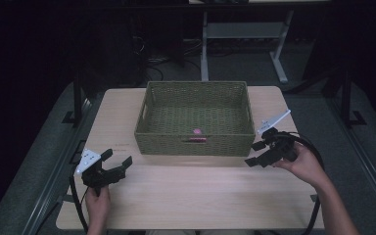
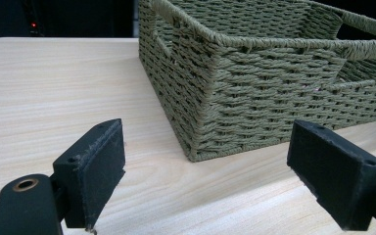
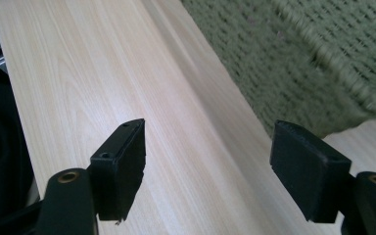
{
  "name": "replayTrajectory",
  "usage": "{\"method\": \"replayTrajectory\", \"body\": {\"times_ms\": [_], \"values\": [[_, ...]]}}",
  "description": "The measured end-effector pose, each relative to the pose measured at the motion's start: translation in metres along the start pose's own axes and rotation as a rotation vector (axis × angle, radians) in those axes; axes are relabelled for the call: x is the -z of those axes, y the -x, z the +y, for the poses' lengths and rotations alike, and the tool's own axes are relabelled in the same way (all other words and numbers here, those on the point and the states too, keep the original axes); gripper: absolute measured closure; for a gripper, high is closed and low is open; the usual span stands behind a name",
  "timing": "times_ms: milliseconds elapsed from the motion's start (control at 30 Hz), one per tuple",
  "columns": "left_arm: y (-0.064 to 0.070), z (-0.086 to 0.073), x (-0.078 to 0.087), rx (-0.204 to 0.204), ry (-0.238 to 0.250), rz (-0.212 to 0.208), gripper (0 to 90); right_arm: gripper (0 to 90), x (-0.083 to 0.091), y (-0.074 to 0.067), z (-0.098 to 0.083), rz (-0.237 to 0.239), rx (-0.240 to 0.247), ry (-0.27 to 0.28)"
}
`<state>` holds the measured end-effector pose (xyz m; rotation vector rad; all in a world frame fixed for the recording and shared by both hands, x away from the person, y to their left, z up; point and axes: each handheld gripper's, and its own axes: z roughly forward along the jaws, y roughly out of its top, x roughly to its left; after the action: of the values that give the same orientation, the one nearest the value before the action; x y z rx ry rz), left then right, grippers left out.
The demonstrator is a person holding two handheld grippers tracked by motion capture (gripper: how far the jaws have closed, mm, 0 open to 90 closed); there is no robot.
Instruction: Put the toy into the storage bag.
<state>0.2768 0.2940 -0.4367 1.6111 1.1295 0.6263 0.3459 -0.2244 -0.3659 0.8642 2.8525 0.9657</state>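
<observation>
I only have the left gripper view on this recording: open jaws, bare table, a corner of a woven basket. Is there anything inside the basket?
Observer: Yes, the high view shows a small pink object on the floor of the green basket, near its front wall.
Operator: Where is the other gripper?
Observer: The right gripper sits off the basket's front right corner, above the table, pointing left toward the basket.
Operator: Is it carrying anything?
Observer: No. In the right gripper view its jaws stand apart with only tabletop between them.
</observation>
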Motion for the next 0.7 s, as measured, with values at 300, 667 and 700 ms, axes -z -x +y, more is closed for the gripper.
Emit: {"method": "replayTrajectory", "body": {"times_ms": [300, 667, 700], "values": [[0.001, 0.000, -0.001, -0.007, -0.002, -0.003, 13.6, 28.3, -0.007, -0.003, -0.022, 0.003, -0.025, 0.014], [0.003, 0.000, -0.004, -0.018, -0.009, -0.007, 13.7, 27.7, -0.019, -0.004, -0.047, 0.002, -0.070, 0.006], [0.003, 0.000, -0.004, -0.017, -0.012, -0.009, 13.6, 27.7, -0.020, -0.005, -0.048, 0.001, -0.068, 0.008]]}}
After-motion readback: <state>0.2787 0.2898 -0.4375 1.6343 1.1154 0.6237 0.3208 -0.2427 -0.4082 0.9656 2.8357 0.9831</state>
